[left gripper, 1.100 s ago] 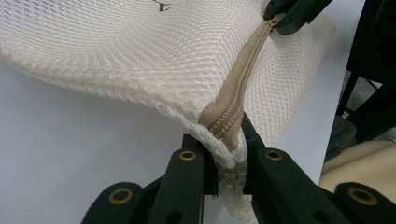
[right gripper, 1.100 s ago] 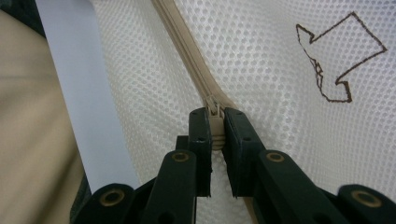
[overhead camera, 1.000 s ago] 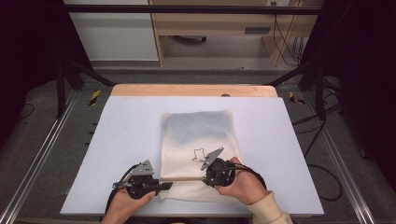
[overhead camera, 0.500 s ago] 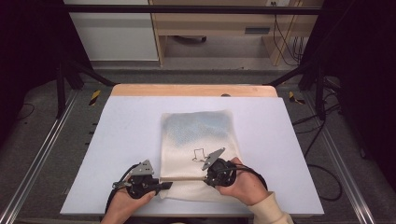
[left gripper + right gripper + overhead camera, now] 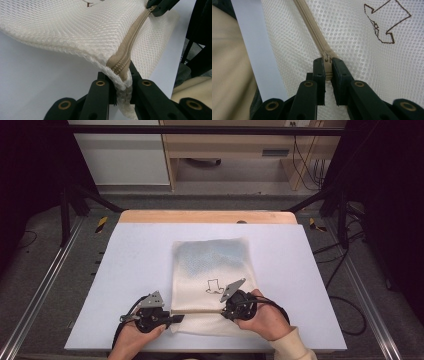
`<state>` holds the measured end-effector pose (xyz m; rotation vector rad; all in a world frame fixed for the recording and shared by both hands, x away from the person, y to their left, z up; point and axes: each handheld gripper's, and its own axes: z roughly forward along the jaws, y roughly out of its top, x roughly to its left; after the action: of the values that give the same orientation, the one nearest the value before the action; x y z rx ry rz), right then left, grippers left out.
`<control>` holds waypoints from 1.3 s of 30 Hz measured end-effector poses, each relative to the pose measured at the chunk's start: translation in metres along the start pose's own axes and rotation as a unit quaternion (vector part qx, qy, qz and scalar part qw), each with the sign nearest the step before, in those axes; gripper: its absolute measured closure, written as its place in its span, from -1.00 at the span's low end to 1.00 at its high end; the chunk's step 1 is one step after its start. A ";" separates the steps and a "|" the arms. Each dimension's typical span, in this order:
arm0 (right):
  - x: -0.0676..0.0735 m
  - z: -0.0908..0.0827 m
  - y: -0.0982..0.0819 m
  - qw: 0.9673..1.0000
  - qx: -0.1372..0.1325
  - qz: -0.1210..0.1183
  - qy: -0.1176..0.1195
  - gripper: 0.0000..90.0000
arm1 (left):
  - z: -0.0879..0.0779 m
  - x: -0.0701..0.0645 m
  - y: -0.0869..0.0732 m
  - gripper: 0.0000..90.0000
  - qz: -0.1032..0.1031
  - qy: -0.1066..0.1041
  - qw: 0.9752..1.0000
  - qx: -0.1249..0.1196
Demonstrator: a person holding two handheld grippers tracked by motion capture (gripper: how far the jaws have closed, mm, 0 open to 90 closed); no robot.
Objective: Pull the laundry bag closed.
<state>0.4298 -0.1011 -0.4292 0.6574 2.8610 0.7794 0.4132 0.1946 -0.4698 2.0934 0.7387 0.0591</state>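
Note:
A white mesh laundry bag (image 5: 212, 265) with a small brown drawing lies flat on the white table (image 5: 130, 270). Its tan zipper (image 5: 197, 311) runs along the near edge. My left gripper (image 5: 172, 319) is shut on the bag's left corner at the zipper's end (image 5: 119, 72). My right gripper (image 5: 225, 311) is shut on the tan zipper pull (image 5: 327, 68), with the zipper (image 5: 312, 25) stretching away from the jaws. In the left gripper view the zipper (image 5: 135, 32) leads up to the other gripper's jaws at the top right.
The table's wooden far edge (image 5: 207, 217) borders a grey floor with metal rails on both sides. Shelving and cables stand beyond. A person's hands hold both grippers at the table's near edge.

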 end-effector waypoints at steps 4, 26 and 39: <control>-0.001 -0.001 -0.002 1.000 -0.001 0.001 0.002 0.82 | 0.000 0.001 0.001 0.87 0.000 0.000 1.000 -0.001; -0.008 -0.012 -0.021 1.000 -0.013 0.027 -0.006 0.82 | -0.003 0.003 0.000 0.87 -0.003 0.001 1.000 -0.003; -0.014 -0.023 -0.042 0.998 -0.018 0.053 -0.017 0.82 | -0.004 0.004 0.000 0.87 -0.004 0.003 1.000 -0.004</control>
<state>0.4219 -0.1506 -0.4309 0.8152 2.7953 0.8227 0.4151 0.2000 -0.4685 2.0833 0.7505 0.0636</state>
